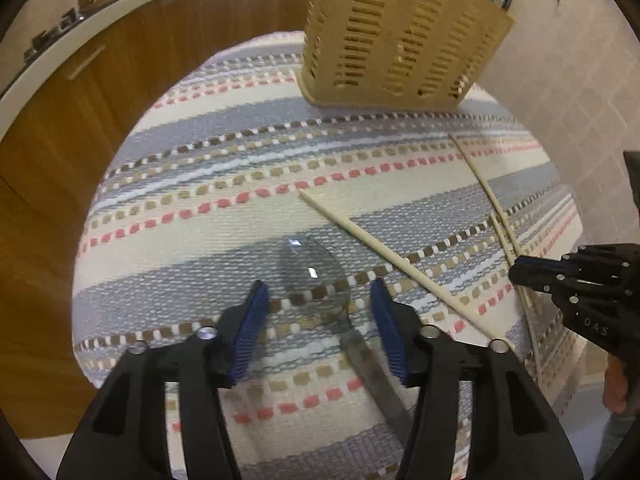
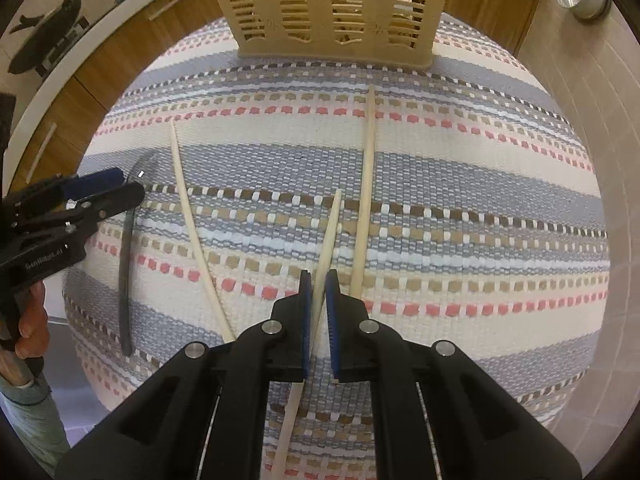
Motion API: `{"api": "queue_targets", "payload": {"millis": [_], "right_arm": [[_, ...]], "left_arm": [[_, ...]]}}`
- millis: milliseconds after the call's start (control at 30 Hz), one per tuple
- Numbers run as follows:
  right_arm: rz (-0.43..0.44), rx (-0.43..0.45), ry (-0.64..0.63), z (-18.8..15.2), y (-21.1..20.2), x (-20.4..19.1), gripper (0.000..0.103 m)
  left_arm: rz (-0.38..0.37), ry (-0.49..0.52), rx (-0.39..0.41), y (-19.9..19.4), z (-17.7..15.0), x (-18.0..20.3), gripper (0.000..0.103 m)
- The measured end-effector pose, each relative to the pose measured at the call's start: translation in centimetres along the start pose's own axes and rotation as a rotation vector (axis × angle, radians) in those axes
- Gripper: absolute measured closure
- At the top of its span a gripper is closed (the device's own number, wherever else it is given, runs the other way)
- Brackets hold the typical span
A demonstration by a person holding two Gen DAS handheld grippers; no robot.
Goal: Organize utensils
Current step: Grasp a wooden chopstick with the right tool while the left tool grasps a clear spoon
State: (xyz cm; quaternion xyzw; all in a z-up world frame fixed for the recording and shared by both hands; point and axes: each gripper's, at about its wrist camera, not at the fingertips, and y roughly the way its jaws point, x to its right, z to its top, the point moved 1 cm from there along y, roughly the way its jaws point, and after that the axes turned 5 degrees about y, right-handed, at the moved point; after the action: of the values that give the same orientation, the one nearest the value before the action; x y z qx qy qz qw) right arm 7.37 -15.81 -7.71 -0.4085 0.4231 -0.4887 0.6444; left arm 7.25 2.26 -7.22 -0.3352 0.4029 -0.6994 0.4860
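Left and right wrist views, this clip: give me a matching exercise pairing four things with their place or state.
Things:
1. beige slotted plastic utensil basket
2. metal spoon
3. left gripper
4. right gripper

States:
A. jaws nearly shut around a pale wooden chopstick
B. standing at the far edge of the striped woven cloth
C. jaws open, above the spoon's bowl
D. lying on the cloth, left of the chopsticks in the right wrist view

Pairs: 1-B, 2-D, 3-C, 4-A
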Motion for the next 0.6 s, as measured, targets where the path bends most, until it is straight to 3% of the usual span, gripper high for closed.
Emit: {"api": "queue_targets", "payload": {"millis": [67,233,267,333,433,500,567,600], "right_arm": [[0.005,-0.021,-0.001,0.4,0.1,0.0,0.097],[0.019,-0.021,-0.019,1.2,0.4,0.1,0.097],[0.015,-0.016,-0.024,1.2,0.4,0.1,0.097],[-0.008,-0.008,-0.039,0.8,0.3,-0.1,0.097],[-0.050,0.000,-0.064,-0.2,0.3,-1.0,0.097],[-0.063,0.008,-0.076,-0.3,0.4,-1.5,0.097],[-0.046,0.015,-0.073,-0.4,0.3,-1.2,0.097],[-0.019,0.020,-0.070,-0.5,0.2,-1.1,0.097]], "left_arm": [[0.030,0.023,-0.025,0.4,0.3,0.8,0.044],[0.073,0.048,-0.034,0.2,-0.6,1.8,0.046],[0.095,0.061,-0.034,0.0,-0.9,2.1,0.054],[0.137,0.077,-0.037,-0.1,-1.0,2.4,0.060],[0.143,0.089,-0.031,-0.3,-1.1,3.2,0.075],[0.153,0.084,-0.019,-0.5,-1.0,3.5,0.094],[0.101,0.054,0.007,-0.7,-0.9,3.0,0.094],[0.028,0.023,0.040,-1.1,-0.9,2.4,0.094]]}}
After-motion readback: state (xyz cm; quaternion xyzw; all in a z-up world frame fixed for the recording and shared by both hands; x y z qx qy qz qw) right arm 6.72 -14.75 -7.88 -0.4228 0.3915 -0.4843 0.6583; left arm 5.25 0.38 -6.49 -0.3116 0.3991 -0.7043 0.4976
